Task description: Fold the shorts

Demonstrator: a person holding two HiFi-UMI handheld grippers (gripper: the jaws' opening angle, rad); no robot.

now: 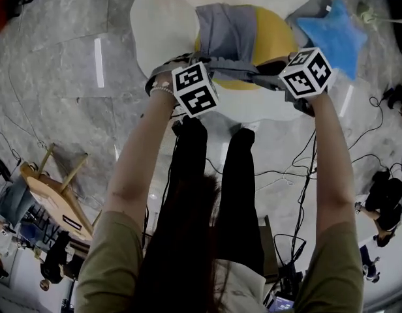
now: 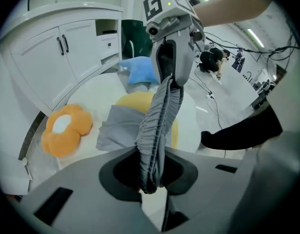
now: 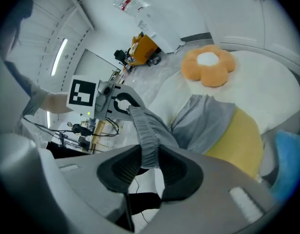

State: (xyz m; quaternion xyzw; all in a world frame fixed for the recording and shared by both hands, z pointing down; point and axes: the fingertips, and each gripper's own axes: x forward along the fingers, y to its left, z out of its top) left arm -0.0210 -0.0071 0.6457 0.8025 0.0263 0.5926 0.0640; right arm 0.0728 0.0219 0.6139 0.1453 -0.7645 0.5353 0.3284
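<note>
The grey shorts (image 1: 227, 31) hang from both grippers, their legs trailing over a yellow cushion (image 1: 279, 38) on a white round surface (image 1: 165, 21). The elastic waistband (image 1: 235, 66) is stretched between the two grippers above the near edge. My left gripper (image 2: 151, 179) is shut on one end of the waistband (image 2: 157, 126). At the other end, my right gripper (image 3: 149, 162) is shut on the waistband (image 3: 146, 130). In the head view the left gripper (image 1: 183, 65) and right gripper (image 1: 280, 78) are level with each other.
An orange flower cushion (image 2: 66, 129) lies at the far side of the white surface and a blue star cushion (image 1: 335, 34) at its right. White cabinets (image 2: 52, 57) stand behind. Cables (image 1: 299, 194) run over the grey floor, and a wooden stool (image 1: 54, 194) stands at the left.
</note>
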